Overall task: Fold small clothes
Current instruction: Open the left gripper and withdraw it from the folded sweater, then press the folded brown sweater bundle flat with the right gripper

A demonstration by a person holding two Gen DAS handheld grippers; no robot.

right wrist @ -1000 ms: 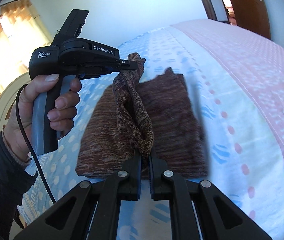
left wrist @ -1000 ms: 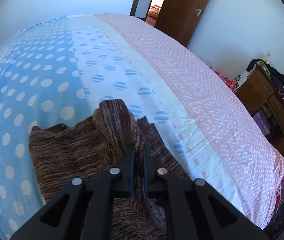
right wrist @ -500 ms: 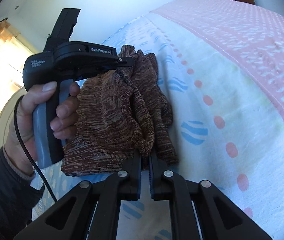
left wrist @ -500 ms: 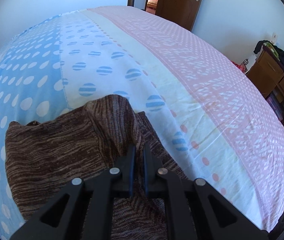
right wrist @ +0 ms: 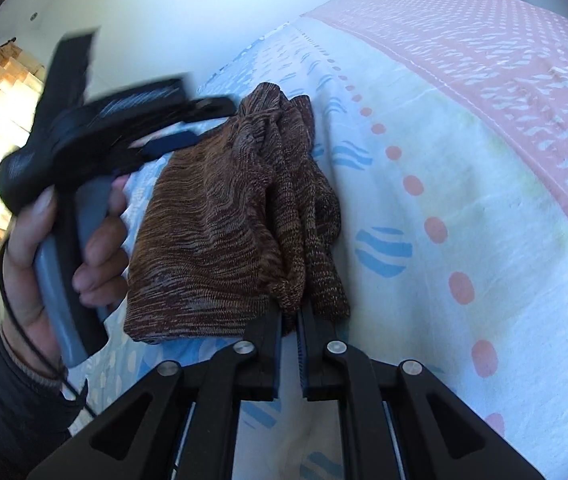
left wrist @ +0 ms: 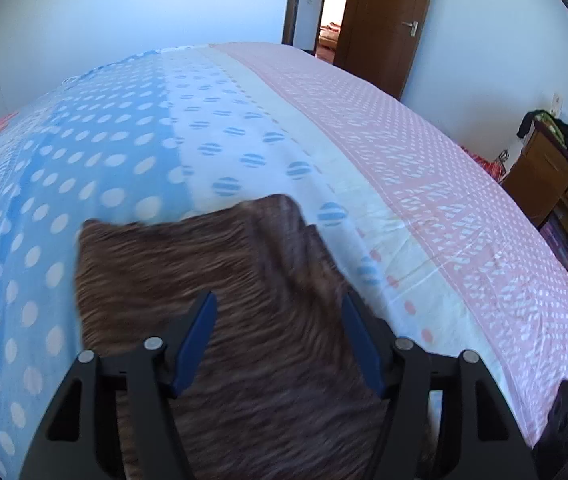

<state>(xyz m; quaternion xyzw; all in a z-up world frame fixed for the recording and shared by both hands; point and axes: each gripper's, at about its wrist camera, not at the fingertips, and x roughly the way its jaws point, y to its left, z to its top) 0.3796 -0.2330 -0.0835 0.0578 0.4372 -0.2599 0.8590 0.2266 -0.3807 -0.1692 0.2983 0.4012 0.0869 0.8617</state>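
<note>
A wide bed (left wrist: 404,184) is covered by a printed sheet with a blue polka-dot band, a white band with striped blue circles and a pink patterned band. Beyond its far end a dark brown wooden door (left wrist: 384,20) stands open, and a brown wooden cabinet (left wrist: 548,184) stands to the bed's right, dark clothes heaped on top.

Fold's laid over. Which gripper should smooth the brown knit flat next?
Probably left: the left gripper is open and free above the brown knit, while the right gripper is shut on its near edge.
</note>
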